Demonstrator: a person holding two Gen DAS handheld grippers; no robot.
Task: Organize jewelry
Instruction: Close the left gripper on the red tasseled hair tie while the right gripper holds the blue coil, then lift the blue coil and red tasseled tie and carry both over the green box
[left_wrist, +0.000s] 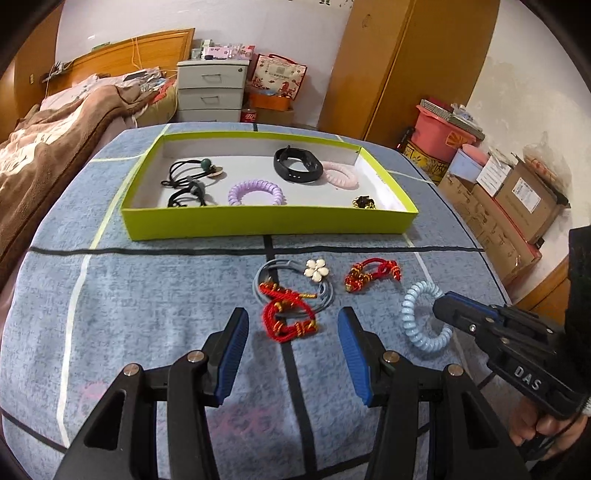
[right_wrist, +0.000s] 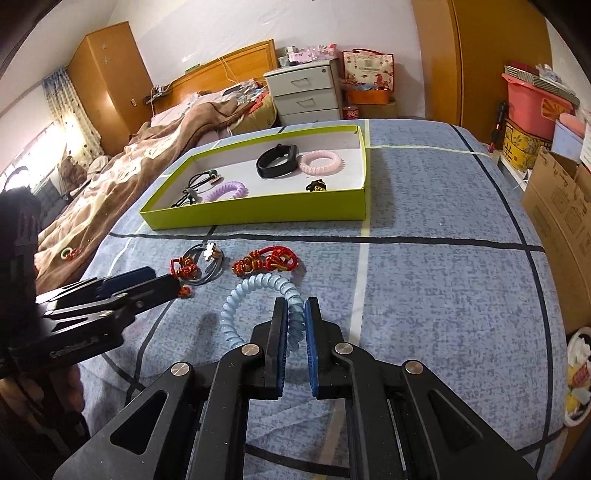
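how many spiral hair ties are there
3. The purple one and the pink one lie in the green box. The blue one is on the table, pinched by the right gripper.

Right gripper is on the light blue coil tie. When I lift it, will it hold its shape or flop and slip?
The light blue coil hair tie looks like springy plastic, so it will probably sag and stretch but stay a ring. The right gripper pinches only one side of the loop, so the rest may dangle and swing. Its glossy surface suggests it could slip; keep the pinch firm.
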